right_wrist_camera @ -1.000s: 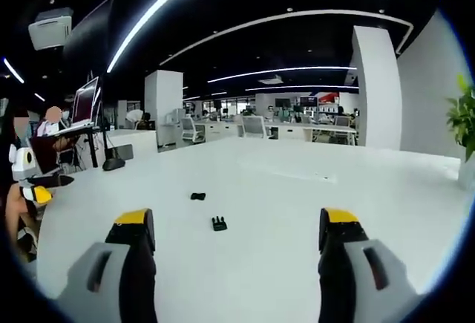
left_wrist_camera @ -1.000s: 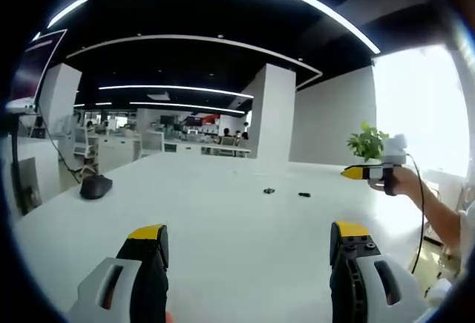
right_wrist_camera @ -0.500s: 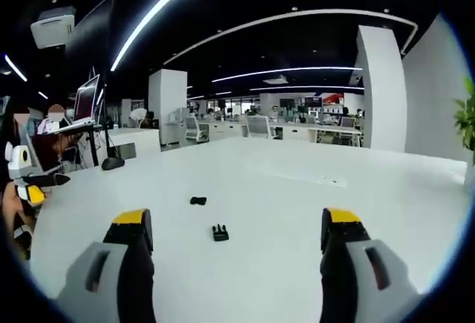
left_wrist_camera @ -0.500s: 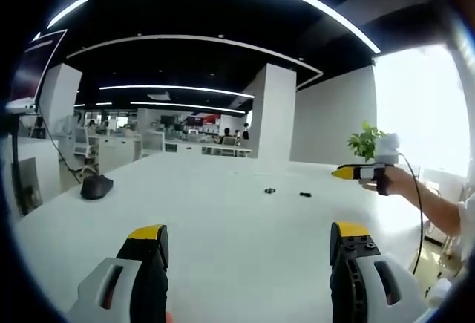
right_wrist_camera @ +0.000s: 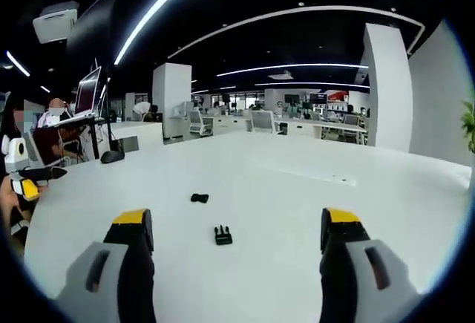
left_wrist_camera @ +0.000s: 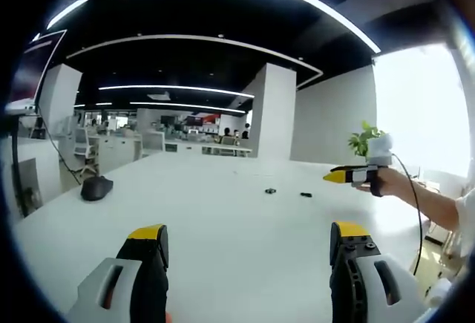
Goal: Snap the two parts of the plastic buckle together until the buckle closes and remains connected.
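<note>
Two small black buckle parts lie apart on the white table [right_wrist_camera: 297, 211]. In the right gripper view the nearer part [right_wrist_camera: 223, 235] sits ahead between my jaws and the other part [right_wrist_camera: 199, 198] lies farther back to the left. In the left gripper view they are tiny dark spots, one part [left_wrist_camera: 270, 191] beside the other part [left_wrist_camera: 305, 194]. My right gripper [right_wrist_camera: 236, 234] is open and holds nothing; it also shows in the left gripper view as the right gripper [left_wrist_camera: 349, 176], held by a hand. My left gripper [left_wrist_camera: 246, 243] is open and holds nothing.
A black computer mouse [left_wrist_camera: 96, 186] lies on the table at the left. A potted plant [left_wrist_camera: 365, 142] stands at the far right edge. Monitors [right_wrist_camera: 85, 100] and seated people are off the table's left side, with the left gripper [right_wrist_camera: 26, 178] there.
The right gripper has moved forward over the table, closer to the buckle parts; in the left gripper view it has slid leftward. The left gripper has stayed still.
</note>
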`<state>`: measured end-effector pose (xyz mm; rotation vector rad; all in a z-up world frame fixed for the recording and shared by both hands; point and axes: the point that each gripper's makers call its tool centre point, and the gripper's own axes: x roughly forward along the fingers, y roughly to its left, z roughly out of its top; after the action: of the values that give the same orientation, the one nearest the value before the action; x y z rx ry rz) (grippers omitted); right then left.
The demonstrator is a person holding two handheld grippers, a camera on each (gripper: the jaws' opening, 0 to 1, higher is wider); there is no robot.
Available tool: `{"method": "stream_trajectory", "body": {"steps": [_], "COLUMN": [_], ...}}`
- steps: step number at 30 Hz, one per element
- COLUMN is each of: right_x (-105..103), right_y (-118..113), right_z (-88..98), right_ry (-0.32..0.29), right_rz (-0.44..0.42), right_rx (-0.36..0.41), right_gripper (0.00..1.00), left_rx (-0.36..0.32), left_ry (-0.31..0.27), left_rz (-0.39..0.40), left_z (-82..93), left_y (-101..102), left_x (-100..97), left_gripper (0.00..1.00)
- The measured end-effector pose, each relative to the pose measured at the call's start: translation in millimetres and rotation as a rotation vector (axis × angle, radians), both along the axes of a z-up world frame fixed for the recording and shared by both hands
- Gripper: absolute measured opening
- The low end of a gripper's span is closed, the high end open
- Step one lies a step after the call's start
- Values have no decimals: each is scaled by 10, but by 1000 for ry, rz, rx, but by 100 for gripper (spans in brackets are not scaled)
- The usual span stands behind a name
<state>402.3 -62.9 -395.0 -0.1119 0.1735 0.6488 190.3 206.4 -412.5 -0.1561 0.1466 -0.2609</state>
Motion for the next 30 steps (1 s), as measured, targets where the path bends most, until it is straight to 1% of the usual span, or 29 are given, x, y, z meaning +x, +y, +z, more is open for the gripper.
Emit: {"method": "stream_trajectory", "body": {"steps": [9,15,22,30], "right_x": [30,63,53,37], "right_y": [104,132,160,195], "right_z": [-97,-182,-296,-372], "right_ry": [31,52,88,104], "right_rz": [25,35,49,61], "right_rx": [-22,-47,-64,-97], "right_gripper": [92,92,90,87], "left_rx": [11,18,29,50], "left_ry": [3,-8,-22,-28], "left_rz": [-7,-3,-4,-22], "left_z": [-2,58,124,173], "left_y": [0,19,17,-25], "left_x": [10,4,14,48], "left_gripper": [92,92,92,92]}}
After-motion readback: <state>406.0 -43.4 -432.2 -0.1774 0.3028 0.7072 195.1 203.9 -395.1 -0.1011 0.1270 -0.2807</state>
